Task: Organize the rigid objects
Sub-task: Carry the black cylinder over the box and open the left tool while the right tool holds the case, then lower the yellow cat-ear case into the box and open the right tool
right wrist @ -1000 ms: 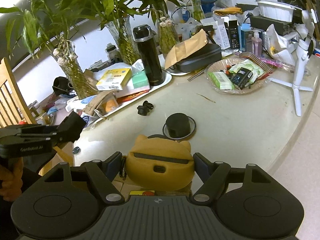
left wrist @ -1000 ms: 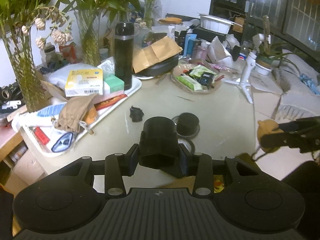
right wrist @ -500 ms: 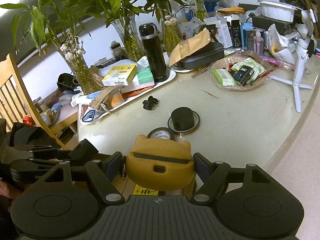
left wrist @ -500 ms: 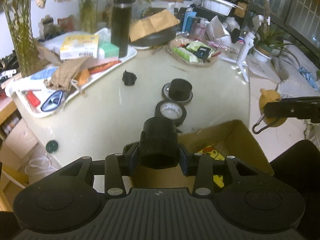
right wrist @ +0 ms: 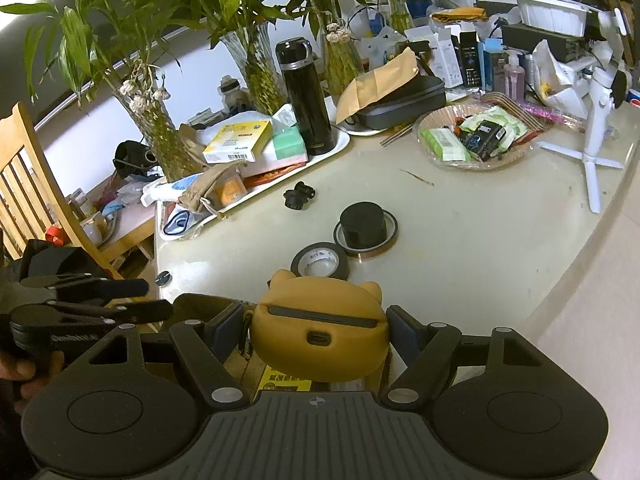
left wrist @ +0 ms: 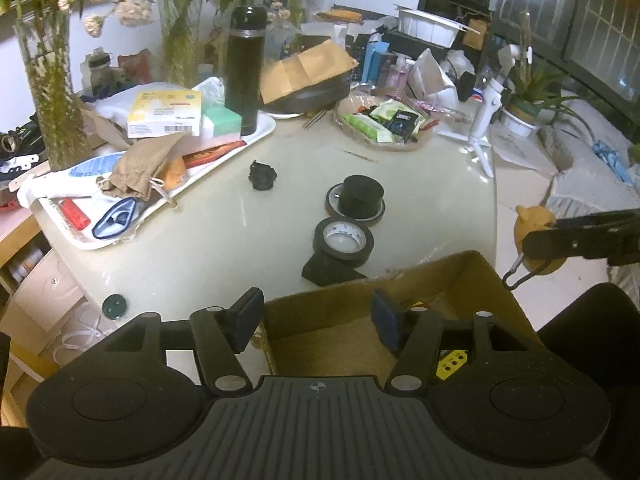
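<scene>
My left gripper [left wrist: 318,316] hangs over an open cardboard box [left wrist: 404,286] at the table's near edge. Its jaws are opening and nothing is between them. My right gripper [right wrist: 320,330] is shut on a yellow bear-shaped case [right wrist: 322,344] and holds it above the box. The same case [left wrist: 534,220] shows at the right of the left wrist view. On the table lie a black tape roll [left wrist: 344,242], a black cylinder [left wrist: 362,196] standing on a flat ring, and a small black part [left wrist: 262,174]. A yellow label shows inside the box.
A white tray [left wrist: 256,136] with boxes, a cloth pouch and a black flask [left wrist: 244,68] fills the far left. A snack bowl [left wrist: 384,122], a white tripod [left wrist: 482,136] and plant vases stand behind. A wooden chair [right wrist: 28,184] is at the left.
The black cylindrical piece that my left gripper held is gone from its jaws, which now stand apart. The left view shifted over the box. The right gripper still holds the yellow case.
</scene>
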